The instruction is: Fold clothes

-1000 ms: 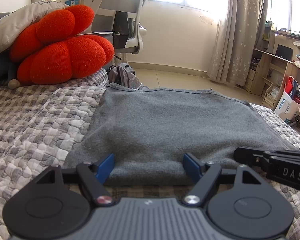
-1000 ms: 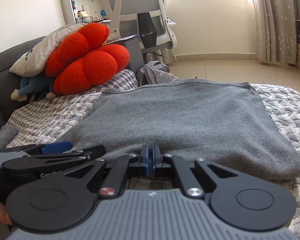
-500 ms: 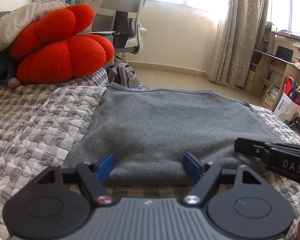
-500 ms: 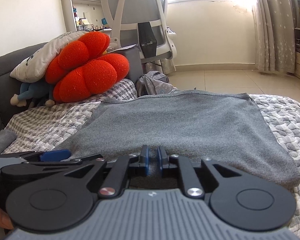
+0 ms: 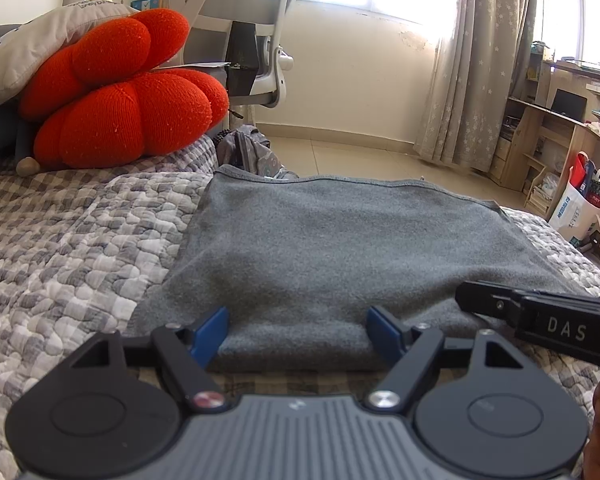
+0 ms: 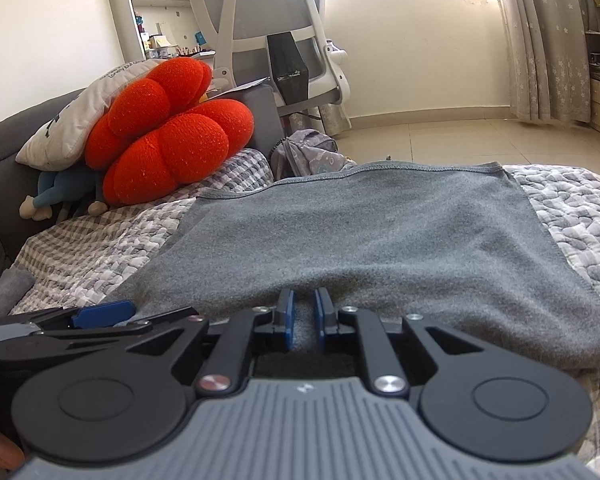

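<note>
A grey fleece garment (image 5: 340,248) is spread flat on the quilted checked bedcover (image 5: 68,248), already doubled over so that its thick folded edge lies nearest the cameras; this placement is judged to leave room for a further fold away from the person. The left gripper (image 5: 298,330) is held with its blue pads spread wide at that near edge, the cloth lying between them but not pressed, which suggests that a grasp is being lined up rather than made. The right gripper (image 6: 303,322) is set just beside it at the same edge, its pads drawn close together with only a narrow gap; grey cloth is seen in that gap, though whether it is actually pinched cannot be told. A red knitted cushion (image 6: 168,132) is kept well apart at the head of the bed, clear of the folding area.
</note>
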Tool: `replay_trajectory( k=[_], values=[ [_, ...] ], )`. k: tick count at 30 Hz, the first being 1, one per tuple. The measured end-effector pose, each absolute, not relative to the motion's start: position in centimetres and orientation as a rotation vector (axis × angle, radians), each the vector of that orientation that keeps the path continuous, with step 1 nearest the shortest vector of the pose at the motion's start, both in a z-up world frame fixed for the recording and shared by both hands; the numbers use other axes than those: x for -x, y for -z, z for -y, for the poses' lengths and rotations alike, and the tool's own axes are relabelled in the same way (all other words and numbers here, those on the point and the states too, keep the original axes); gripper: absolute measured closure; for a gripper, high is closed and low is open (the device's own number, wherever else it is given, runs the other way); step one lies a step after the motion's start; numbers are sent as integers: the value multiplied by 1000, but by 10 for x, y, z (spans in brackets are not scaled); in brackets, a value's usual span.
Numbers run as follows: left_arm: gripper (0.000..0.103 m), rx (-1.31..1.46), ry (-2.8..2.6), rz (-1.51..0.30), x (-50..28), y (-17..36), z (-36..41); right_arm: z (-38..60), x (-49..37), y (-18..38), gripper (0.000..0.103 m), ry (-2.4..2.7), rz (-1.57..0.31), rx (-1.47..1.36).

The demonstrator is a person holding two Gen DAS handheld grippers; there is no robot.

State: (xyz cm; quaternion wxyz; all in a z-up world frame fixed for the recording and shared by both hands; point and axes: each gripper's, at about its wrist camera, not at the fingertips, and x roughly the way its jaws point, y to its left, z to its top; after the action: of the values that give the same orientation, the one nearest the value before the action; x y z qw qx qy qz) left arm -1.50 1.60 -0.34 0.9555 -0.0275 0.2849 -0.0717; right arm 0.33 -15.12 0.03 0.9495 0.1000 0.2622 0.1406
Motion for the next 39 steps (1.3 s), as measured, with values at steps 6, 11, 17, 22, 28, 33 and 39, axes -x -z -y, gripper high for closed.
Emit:
replay_trajectory(
  k=[6, 11, 17, 22, 28, 33, 39],
  values=[
    [25, 56, 146, -579, 15, 3, -16, 153, -3, 1, 90, -289, -533, -220],
    [24, 57, 146, -579, 15, 3, -16, 156, -3, 1, 90, -293, -533, -232],
    [24, 56, 146, -579, 15, 4, -16, 155, -3, 1, 90, -293, -533, -234],
    [24, 56, 146, -579, 16, 3, -16, 156, -3, 1, 90, -294, -533, -237],
    [24, 57, 146, -579, 16, 3, -16, 155, -4, 1, 90, -293, -533, -239],
    [23, 59, 145, -580, 15, 3, -16, 158, -1, 1, 90, -296, -528, -249],
    [23, 75, 148, -578, 15, 4, -19, 178, 17, -3, 90, -302, -527, -274]
  ],
)
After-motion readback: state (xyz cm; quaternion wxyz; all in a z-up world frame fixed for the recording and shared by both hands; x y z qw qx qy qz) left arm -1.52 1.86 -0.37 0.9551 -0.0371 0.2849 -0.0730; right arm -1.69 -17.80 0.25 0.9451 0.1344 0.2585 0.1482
